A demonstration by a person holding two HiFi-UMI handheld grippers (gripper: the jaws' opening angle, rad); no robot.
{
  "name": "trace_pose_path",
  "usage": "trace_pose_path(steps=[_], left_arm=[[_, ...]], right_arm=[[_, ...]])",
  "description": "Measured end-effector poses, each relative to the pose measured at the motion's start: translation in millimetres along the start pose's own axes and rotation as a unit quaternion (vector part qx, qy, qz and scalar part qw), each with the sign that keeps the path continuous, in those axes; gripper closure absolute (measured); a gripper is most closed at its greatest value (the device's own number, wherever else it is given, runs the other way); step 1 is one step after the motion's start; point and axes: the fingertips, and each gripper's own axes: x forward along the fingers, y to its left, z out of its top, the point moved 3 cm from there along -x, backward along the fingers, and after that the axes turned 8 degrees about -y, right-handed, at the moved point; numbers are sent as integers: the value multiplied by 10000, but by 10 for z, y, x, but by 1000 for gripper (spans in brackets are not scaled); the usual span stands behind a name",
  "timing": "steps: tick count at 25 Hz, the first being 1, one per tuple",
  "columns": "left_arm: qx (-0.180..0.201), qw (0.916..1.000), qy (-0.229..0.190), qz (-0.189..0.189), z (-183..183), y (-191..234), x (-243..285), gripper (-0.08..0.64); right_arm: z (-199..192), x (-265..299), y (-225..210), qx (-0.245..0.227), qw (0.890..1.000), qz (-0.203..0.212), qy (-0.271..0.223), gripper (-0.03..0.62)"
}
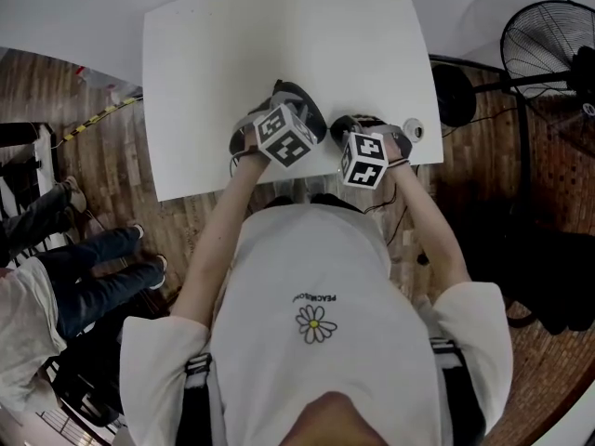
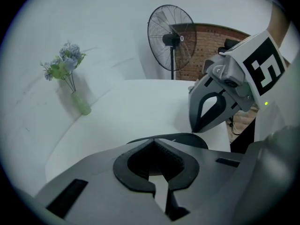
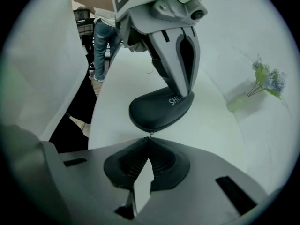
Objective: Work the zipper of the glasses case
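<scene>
Room: white table [image 1: 279, 63] on a wood floor [image 1: 102, 165], with a standing fan [image 2: 171, 39] in front of a brick wall [image 2: 206, 50].
Far edge: a green vase [image 2: 80, 103] holding blue flowers [image 2: 65, 62], well away from my hands.
Bystander: legs in jeans [image 1: 102, 268] beside the table, on my left.
Glasses case: the dark glasses case [image 3: 154, 109] lies flat on the table near my edge, between my two grippers. White lettering shows on its lid.
Left gripper: my left gripper [image 2: 153, 143] points steeply down with its jaws drawn together. Its tips sit on the end of the case by the lettering, but I cannot tell how much of it they pinch.
Right gripper: my right gripper [image 3: 149, 140] meets the opposite end of the case, with its jaws pressed together on the small metal zipper pull [image 3: 149, 135].
Spacing: the two marker cubes sit close together above the case.
</scene>
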Motion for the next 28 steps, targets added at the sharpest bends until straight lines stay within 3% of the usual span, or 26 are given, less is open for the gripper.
trace_pose_path(steps=[3, 5, 8, 10, 13, 16, 19, 24, 28], left_arm=[[19, 9999, -85, 112, -15, 4, -2, 546], [-64, 9997, -145, 172, -35, 14, -11, 546], [-71, 9996, -166, 201, -27, 42, -12, 546], [-84, 9997, -189, 155, -23, 55, -15, 546], [-21, 9999, -154, -6, -43, 68, -63, 546], [385, 9993, -13, -10, -57, 107, -100, 546], [649, 9979, -21, -43, -60, 106, -71, 546], [390, 9992, 67, -111, -45, 90, -17, 546], [407, 9991, 77, -28, -73, 30, -35, 546]], right_arm=[[84, -39, 182, 314, 9992, 190, -167, 584], [198, -31, 285, 830, 9958, 142, -359, 584], [367, 37, 346, 1790, 9819, -70, -620, 584], [403, 85, 345, 2182, 9735, -184, -663, 584], [311, 87, 307, 2302, 9711, -322, -542, 584], [20, 12, 128, 2170, 9725, -830, -150, 584], [-212, -75, -109, 2287, 9668, -1139, 16, 584], [-231, -98, -126, 2066, 9712, -1182, 132, 584], [-191, -93, -7, 2447, 9628, -1141, 61, 584]])
